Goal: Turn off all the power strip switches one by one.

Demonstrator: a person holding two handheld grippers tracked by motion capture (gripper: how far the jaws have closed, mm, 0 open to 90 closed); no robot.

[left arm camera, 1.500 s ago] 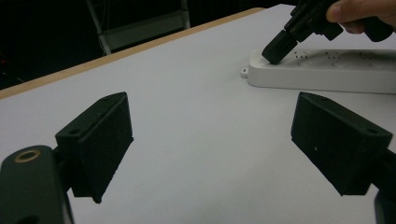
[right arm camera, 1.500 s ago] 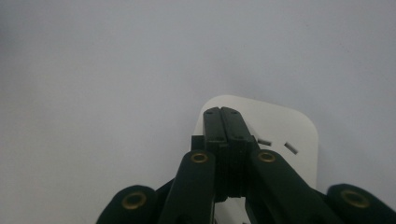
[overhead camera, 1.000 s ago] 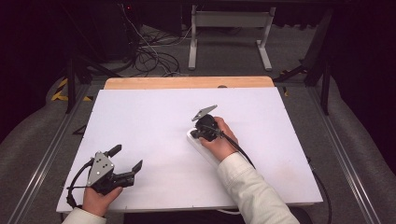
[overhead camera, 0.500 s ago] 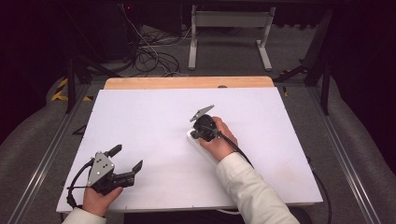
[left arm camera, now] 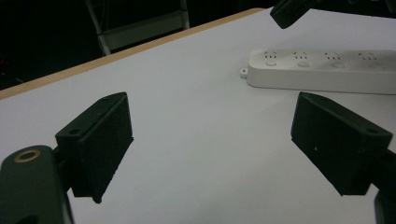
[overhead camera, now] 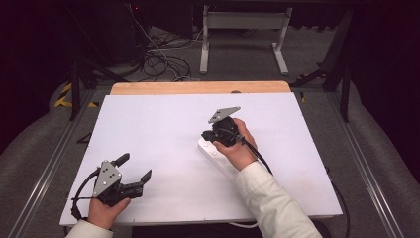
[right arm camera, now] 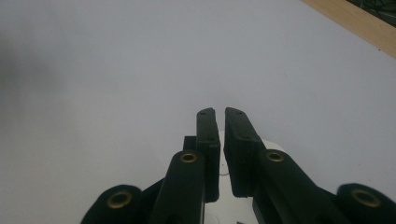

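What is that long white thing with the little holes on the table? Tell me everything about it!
It is a white power strip, smooth like plastic, lying flat on the white table. A row of sockets runs along its top, each with a round button, and a small tab with a hole sticks out at one end. The right gripper hangs just above that end, its jaws nearly shut with nothing between them.

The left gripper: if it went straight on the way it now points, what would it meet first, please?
Probably the white power strip. The left gripper, fingers wide apart, points across the bare white table towards it; depth is unclear, and the strip lies slightly off-centre, so it might pass its end.
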